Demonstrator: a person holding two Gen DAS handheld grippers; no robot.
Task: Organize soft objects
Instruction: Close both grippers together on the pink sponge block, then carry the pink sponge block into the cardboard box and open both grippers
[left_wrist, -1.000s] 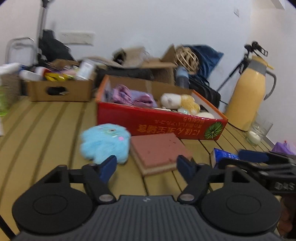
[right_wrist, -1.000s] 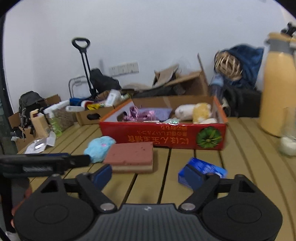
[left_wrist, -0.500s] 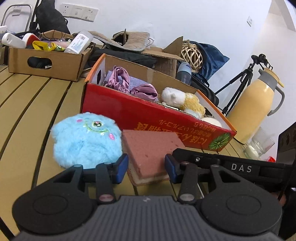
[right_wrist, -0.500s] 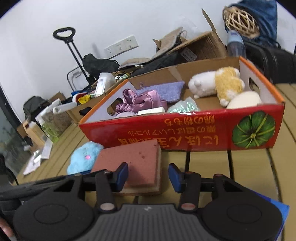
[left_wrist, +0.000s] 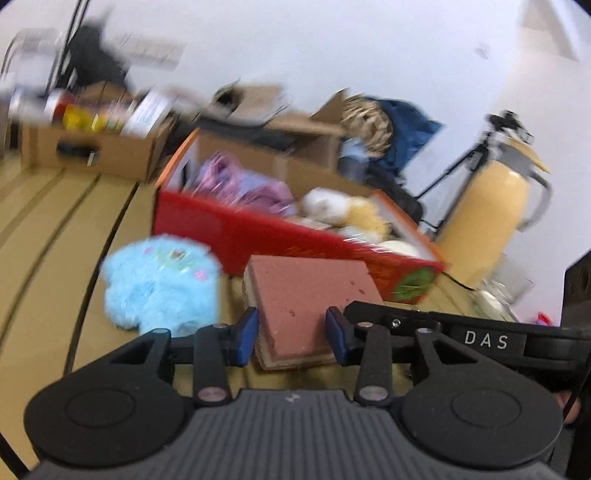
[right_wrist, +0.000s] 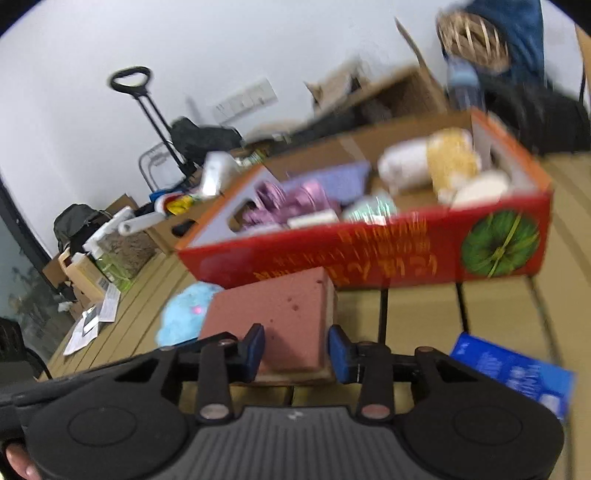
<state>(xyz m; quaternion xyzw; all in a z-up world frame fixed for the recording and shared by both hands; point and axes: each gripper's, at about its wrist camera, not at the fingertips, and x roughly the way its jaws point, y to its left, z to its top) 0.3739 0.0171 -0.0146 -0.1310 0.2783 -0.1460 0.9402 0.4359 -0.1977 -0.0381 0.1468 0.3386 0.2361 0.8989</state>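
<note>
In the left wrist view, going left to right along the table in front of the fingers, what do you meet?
Blue fluffy toy → pink sponge block → green emblem end of the red box → yellow thermos jug.

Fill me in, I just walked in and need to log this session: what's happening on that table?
A person holds both grippers at one pink-topped rectangular sponge on the wooden slatted table. The left gripper and right gripper each straddle its near edge, jaws narrowed; contact is unclear. A fluffy light-blue plush toy lies beside it. The red cardboard box behind already holds other soft items.
</note>
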